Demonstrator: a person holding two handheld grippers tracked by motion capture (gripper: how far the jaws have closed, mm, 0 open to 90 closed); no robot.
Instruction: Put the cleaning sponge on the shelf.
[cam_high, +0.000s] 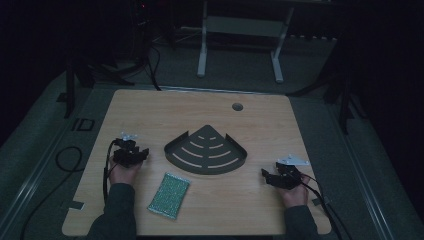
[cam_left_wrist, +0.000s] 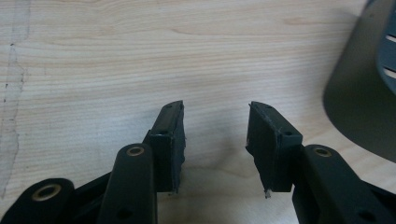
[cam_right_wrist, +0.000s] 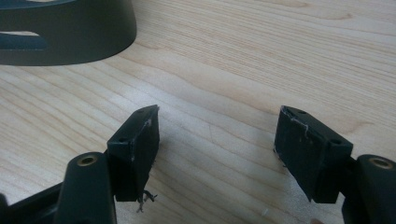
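Observation:
A dark fan-shaped corner rack (cam_high: 206, 150) with curved slots lies in the middle of the wooden table (cam_high: 160, 110). A green glittery sponge (cam_high: 169, 195) lies in front of it, toward the left. My left gripper (cam_high: 131, 152) rests on the table left of the rack, jaws open over bare wood (cam_left_wrist: 215, 140), with the rack's rounded wall (cam_left_wrist: 355, 107) at the right. My right gripper (cam_high: 274, 179) rests right of the rack, jaws open and nothing between them (cam_right_wrist: 217, 154); the rack's wall (cam_right_wrist: 70, 39) is at the upper left.
A round cable hole (cam_high: 237, 106) sits near the table's far edge. Cables trail off both grippers over the near corners. A white desk frame (cam_high: 240, 45) stands on the floor beyond the table. The room is dark.

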